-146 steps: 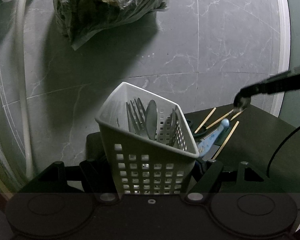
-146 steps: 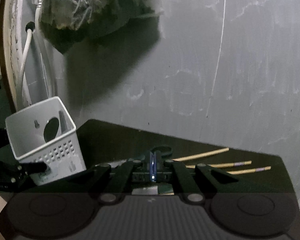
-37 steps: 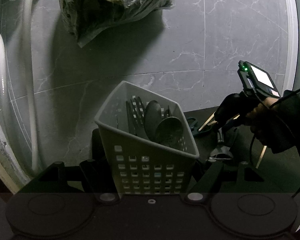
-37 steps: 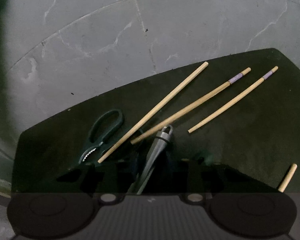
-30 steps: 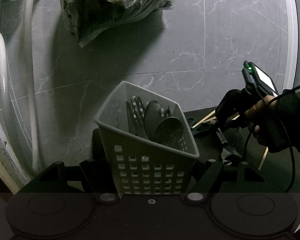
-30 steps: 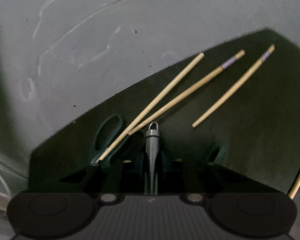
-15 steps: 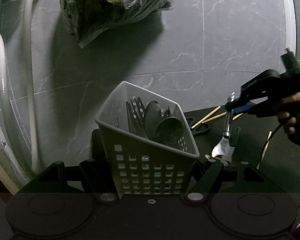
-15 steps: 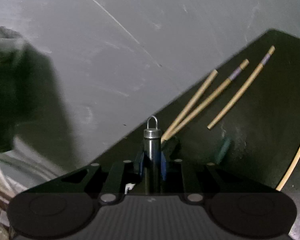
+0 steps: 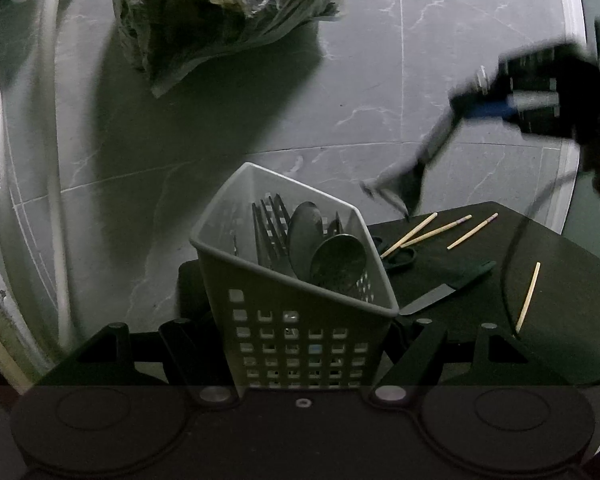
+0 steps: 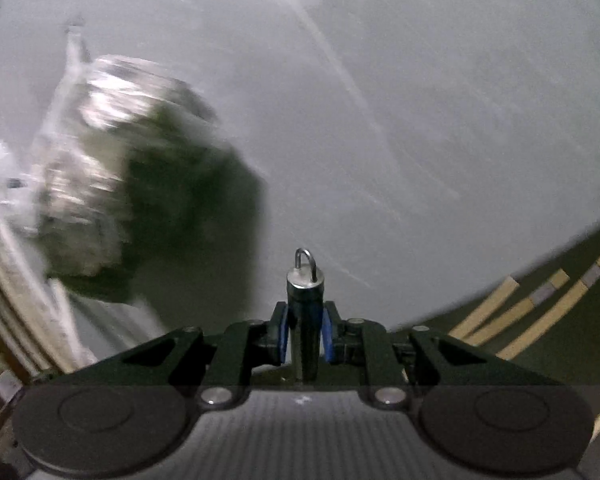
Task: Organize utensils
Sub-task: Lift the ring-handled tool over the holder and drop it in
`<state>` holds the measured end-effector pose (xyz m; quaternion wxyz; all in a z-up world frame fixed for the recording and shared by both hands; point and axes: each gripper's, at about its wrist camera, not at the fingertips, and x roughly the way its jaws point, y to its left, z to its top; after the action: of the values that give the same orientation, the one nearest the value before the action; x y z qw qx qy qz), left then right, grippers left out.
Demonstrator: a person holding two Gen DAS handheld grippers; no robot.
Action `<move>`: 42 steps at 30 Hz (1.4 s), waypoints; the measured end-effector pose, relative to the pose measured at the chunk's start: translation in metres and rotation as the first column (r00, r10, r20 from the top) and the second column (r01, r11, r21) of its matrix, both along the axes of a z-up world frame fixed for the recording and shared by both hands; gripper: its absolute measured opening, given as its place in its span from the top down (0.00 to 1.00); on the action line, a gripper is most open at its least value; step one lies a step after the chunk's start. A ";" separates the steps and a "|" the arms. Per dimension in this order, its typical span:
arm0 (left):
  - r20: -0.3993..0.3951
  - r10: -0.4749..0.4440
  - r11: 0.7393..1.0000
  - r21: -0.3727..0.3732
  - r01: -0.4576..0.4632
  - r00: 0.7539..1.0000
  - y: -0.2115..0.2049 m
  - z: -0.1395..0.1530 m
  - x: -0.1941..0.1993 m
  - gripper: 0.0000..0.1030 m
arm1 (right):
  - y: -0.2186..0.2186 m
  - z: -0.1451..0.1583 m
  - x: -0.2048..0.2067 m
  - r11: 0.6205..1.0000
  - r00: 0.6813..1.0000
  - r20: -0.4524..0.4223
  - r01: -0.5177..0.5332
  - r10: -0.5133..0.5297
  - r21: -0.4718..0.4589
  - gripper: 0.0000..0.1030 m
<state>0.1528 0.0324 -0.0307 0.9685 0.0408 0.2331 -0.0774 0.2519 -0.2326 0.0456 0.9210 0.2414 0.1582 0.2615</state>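
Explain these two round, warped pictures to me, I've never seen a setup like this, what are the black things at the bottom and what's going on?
There is no robot here: a person holds a two-fingered gripping tool in each hand, with a wide-angle camera on each tool.

In the left tool's picture, the left gripper clamps a white slotted utensil basket holding forks and spoons. Beside it, a dark table carries wooden chopsticks, dark scissors and a knife. The blurred shape at upper right is the other tool.

In the right tool's picture, the right gripper has its blue-padded fingers shut on a metal-handled utensil with a hanging loop. In the left tool's picture it hangs in the air, clear of the table.
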 end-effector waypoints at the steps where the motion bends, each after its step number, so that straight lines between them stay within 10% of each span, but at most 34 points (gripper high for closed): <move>1: 0.001 -0.001 1.000 0.001 0.001 1.000 0.000 0.000 0.000 0.26 | 0.004 0.010 -0.003 1.000 0.999 0.030 -0.028 0.027 0.012 0.82; 9: 0.003 -0.003 1.000 -0.003 0.003 1.000 0.001 -0.001 -0.001 0.26 | 0.040 0.060 -0.028 0.968 0.950 0.191 -0.249 0.246 -0.011 0.82; 30: 0.003 -0.005 1.000 -0.003 0.005 1.000 0.002 -0.001 0.000 0.26 | 0.122 0.014 -0.041 0.869 0.901 0.028 -0.408 0.432 -0.278 0.77; 36: 0.002 -0.007 1.000 -0.004 0.007 1.000 0.002 0.000 -0.001 0.26 | 0.122 0.012 -0.048 0.845 0.887 0.035 -0.425 0.460 -0.326 0.44; 42: 0.002 -0.007 1.000 -0.003 0.007 1.000 0.002 0.000 -0.001 0.26 | 0.088 0.020 -0.050 0.899 0.925 0.091 -0.329 0.368 -0.290 0.11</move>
<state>0.1522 0.0340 -0.0303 0.9685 0.0400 0.2318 -0.0811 0.2023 -0.1450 0.0652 0.8923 0.0621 0.1663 0.4151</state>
